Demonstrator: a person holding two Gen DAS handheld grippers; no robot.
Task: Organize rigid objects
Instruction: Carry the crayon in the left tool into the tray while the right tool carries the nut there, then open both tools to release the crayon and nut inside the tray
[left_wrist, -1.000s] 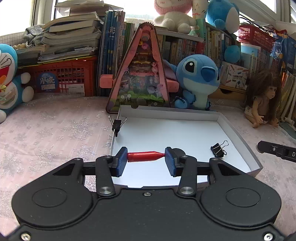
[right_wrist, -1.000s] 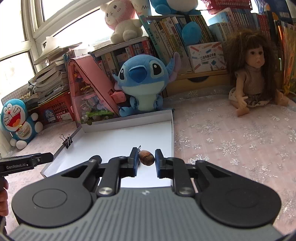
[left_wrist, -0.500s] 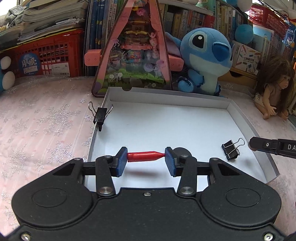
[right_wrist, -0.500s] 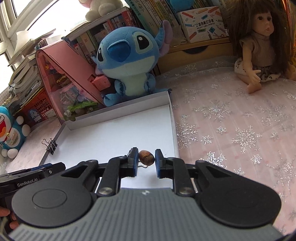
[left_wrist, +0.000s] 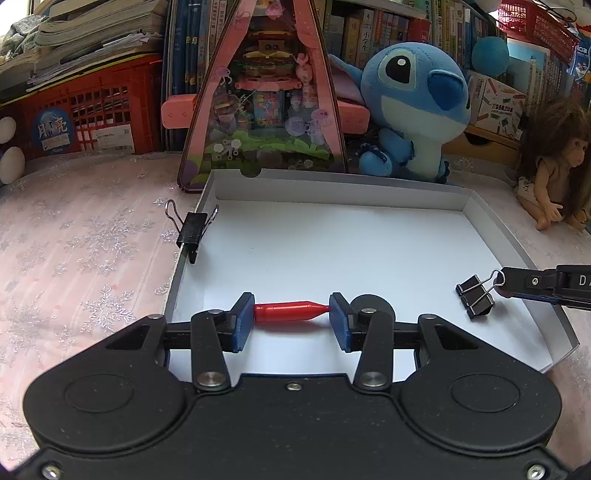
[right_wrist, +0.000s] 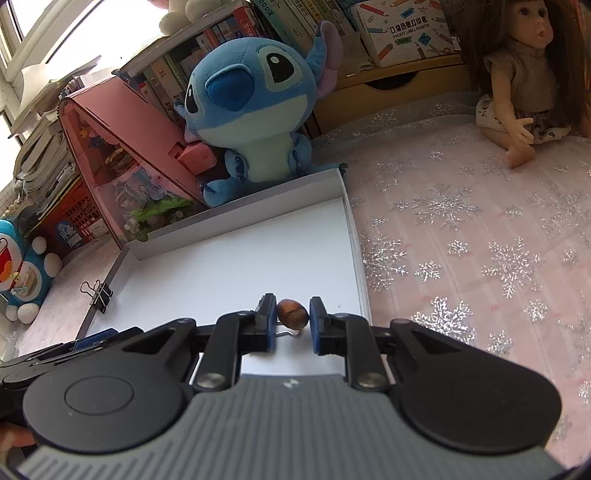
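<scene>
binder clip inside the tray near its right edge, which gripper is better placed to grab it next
Neither is free, but the right gripper sits beside the binder clip. It holds a brown nut; the left gripper holds a red piece.

bookshelf (left_wrist: 388, 26) behind | snowflake cloth (right_wrist: 480, 258) | bright window (right_wrist: 55, 29) upper left

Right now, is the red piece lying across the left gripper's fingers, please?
Yes: the red piece lies sideways, pinched end to end by the left gripper.
</scene>
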